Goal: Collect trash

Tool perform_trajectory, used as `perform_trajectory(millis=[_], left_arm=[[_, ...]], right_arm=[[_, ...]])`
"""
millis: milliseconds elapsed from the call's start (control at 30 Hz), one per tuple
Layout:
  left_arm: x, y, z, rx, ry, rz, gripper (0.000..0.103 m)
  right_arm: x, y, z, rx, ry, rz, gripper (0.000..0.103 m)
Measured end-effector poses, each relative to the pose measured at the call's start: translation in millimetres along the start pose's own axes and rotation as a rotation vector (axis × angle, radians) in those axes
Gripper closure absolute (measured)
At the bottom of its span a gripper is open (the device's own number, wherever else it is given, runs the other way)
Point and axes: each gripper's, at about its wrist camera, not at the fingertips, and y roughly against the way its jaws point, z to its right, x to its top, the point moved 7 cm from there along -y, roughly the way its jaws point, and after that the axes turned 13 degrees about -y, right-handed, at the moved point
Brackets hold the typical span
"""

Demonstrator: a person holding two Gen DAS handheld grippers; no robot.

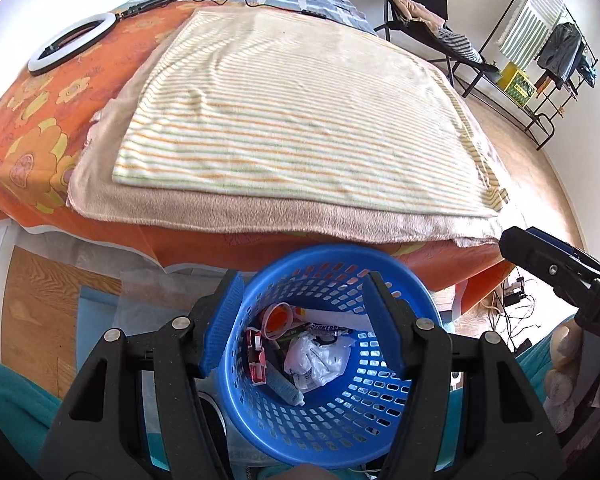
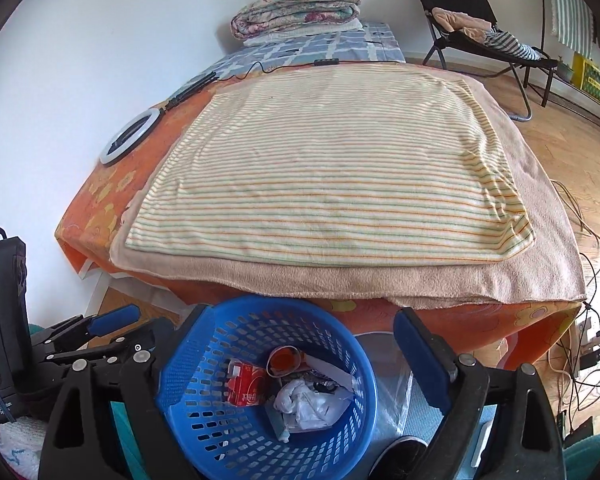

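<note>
A blue perforated basket sits at the foot of the bed and shows in both wrist views. It holds trash: a crumpled white plastic bag, a red carton, an orange-lined cup, a tube and wrappers. My left gripper hangs over the basket with its jaws wide apart and nothing between them. My right gripper is also open and empty above the basket's right rim. The left gripper's body shows at the left of the right wrist view.
A bed with a striped towel over a beige blanket fills the middle. A ring light lies at its far left. A black chair, a clothes rack and floor cables stand to the right.
</note>
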Motion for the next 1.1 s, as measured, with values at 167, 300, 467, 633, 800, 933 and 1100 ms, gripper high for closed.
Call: perform_trajectory(millis=[167,300,467,633,800,933,1100], left_arm=[[27,25,-5,0.015,-0.007,0.077,0.039],[49,45,-5,0.025,-0.029,0.135,0.035],[70,66,1,0.013,-0.046,0.203,0.029],[86,81,8,0.004,-0.073,0.238,0.026],[101,102,14,-0.001,-0.093,0.293,0.018],[109,120,18,-0.002,-0.087,0.334,0.009],[114,135,23,0.027,-0.101,0.356,0.003]], right_arm=[[24,21,-6,0.001,0.014,0.063,0.009],[44,40,-8,0.013,0.000,0.113,0.006],[58,56,-14,0.021,0.011,0.157,0.004],[68,71,-22,0.022,0.033,0.199,0.003],[77,83,-28,0.036,0.032,0.236,0.000],[80,85,-29,0.052,0.031,0.244,0.000],[81,89,-29,0.069,0.018,0.253,0.000]])
